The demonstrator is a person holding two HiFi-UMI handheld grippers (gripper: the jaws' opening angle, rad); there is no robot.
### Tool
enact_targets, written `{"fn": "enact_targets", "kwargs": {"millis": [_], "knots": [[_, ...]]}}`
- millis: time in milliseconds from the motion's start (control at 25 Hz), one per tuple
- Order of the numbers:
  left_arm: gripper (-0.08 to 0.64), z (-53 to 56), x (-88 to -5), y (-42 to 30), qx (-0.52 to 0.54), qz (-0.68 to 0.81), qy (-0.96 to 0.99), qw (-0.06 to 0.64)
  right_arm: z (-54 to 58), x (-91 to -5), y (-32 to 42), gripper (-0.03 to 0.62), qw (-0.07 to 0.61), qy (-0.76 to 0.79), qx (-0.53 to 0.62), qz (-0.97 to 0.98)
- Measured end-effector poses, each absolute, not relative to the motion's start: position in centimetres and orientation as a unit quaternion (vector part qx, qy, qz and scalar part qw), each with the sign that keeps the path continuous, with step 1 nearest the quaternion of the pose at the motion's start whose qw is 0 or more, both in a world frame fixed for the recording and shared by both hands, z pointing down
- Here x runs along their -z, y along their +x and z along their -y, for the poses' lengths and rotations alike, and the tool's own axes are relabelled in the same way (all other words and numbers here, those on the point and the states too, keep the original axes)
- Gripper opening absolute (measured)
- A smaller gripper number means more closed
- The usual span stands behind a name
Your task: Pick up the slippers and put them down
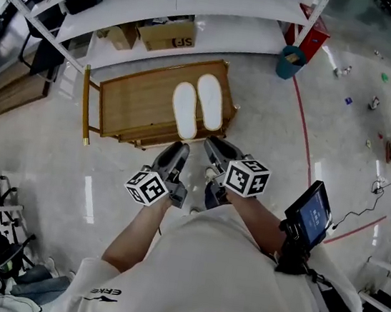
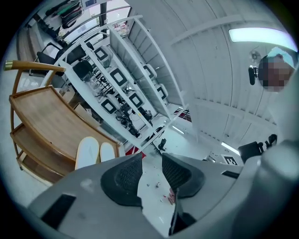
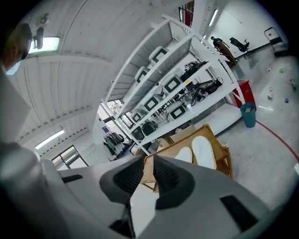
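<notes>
I am holding both grippers up close in front of the person's body, over the floor (image 1: 271, 133) just short of the near edge of the wooden cart (image 1: 138, 100). The left gripper (image 1: 180, 147) is pointing toward the cart, and in its own view (image 2: 152, 170) its jaws are standing apart with a clear gap; only pale floor is showing between the dark ribbed pads (image 2: 126, 179), so it is carrying nothing. The right gripper (image 1: 212, 142) is sitting just beside it, and in the right gripper view (image 3: 148, 175) its jaws are standing closer together, a narrow gap still showing between them and nothing pinched in it. The slippers (image 1: 186, 111) are lying side by side, pale soles up, on the top level of the cart, toward its near right part, clear of both grippers. In the left gripper view I am seeing the slippers (image 2: 87, 151) at the cart's near end, above the left jaw, and in the right gripper view they (image 3: 204, 150) are lying above the right jaw. White shelving (image 1: 203, 1) is running behind the cart, with a cardboard box (image 1: 167, 36) on its lowest level and a teal bin (image 1: 291, 63) standing at its right end.
</notes>
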State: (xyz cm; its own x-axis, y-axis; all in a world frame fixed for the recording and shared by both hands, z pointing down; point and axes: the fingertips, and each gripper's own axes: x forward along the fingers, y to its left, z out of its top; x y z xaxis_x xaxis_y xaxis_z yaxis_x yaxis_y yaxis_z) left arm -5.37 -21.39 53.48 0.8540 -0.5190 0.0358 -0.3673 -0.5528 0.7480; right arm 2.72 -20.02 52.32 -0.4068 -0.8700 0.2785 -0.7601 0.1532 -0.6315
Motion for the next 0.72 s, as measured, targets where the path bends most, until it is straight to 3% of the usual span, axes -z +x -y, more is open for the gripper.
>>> {"fn": "enact_targets", "kwargs": {"millis": [120,360,720], "knots": [[0.098,20.1,-51.6,-5.8,0.104,0.248,0.884,0.383,18.7,-50.6,2.1,0.029,0.077,-0.542,0.345,-0.762],[0.018,16.7,-49.1,-7.6,0.114,0.257,0.89,0.359,14.6,-47.9,0.4,0.006,0.071,-0.547,0.313,-0.773],[0.003,13.0,-48.5,-9.2,0.11,0.281,0.891,0.34,9.9,-46.5,-0.1,0.005,0.061,-0.546,0.295,-0.782]]}}
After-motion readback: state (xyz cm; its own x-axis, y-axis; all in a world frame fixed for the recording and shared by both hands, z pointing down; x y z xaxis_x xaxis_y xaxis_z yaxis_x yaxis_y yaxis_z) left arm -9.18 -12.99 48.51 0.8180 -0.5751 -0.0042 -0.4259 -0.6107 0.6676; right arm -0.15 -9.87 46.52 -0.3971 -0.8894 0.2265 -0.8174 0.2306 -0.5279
